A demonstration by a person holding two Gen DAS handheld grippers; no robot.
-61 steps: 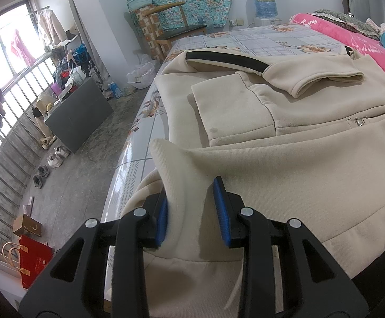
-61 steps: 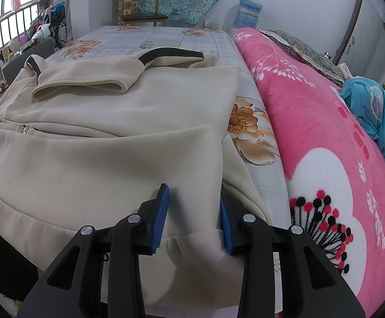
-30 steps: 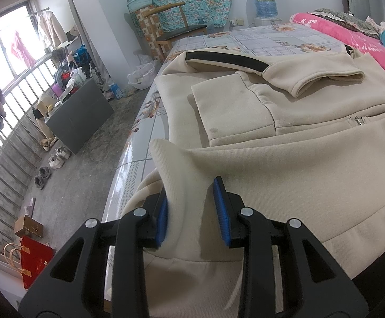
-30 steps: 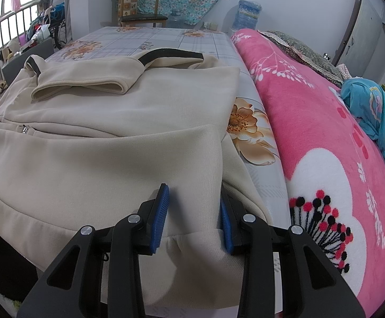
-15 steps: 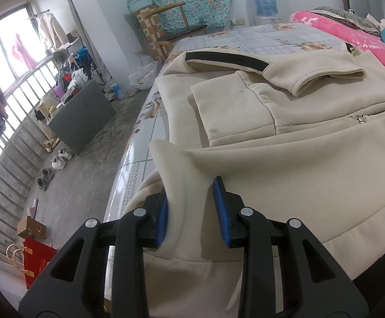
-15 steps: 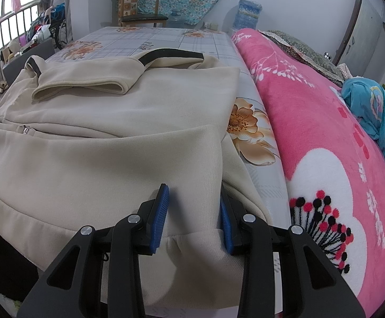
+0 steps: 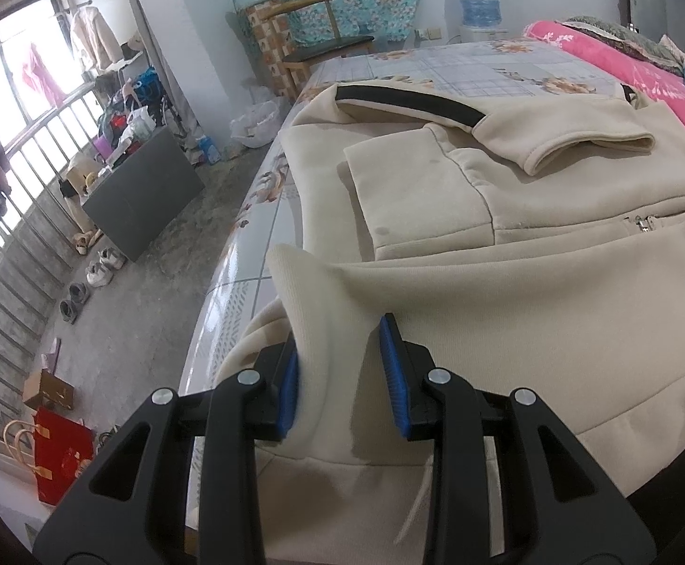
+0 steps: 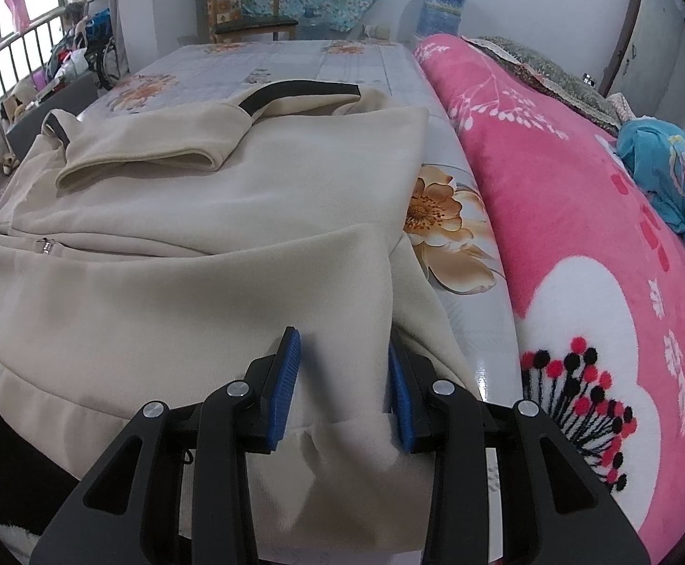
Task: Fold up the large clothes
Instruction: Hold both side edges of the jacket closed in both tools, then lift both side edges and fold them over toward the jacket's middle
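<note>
A large cream jacket [image 7: 507, 292] lies on the bed's floral sheet [image 7: 507, 66], its sleeve [image 7: 578, 141] folded across the chest below a black collar band [image 7: 403, 99]. The near hem is lifted and doubled over toward the zip pull [image 7: 644, 223]. My left gripper [image 7: 340, 376] is shut on the hem's left corner. In the right wrist view, the same jacket [image 8: 201, 282] spreads to the left. My right gripper [image 8: 342, 376] is shut on the hem's right corner, with fabric filling the space between its blue pads.
A thick pink blanket [image 8: 578, 235] runs along the bed's right side with a blue cloth [image 8: 672, 174] on it. Off the left edge the floor holds a grey box [image 7: 144, 193], shoes [image 7: 93, 278] and a red bag [image 7: 60, 461]. A wooden chair [image 7: 323, 33] stands beyond the bed.
</note>
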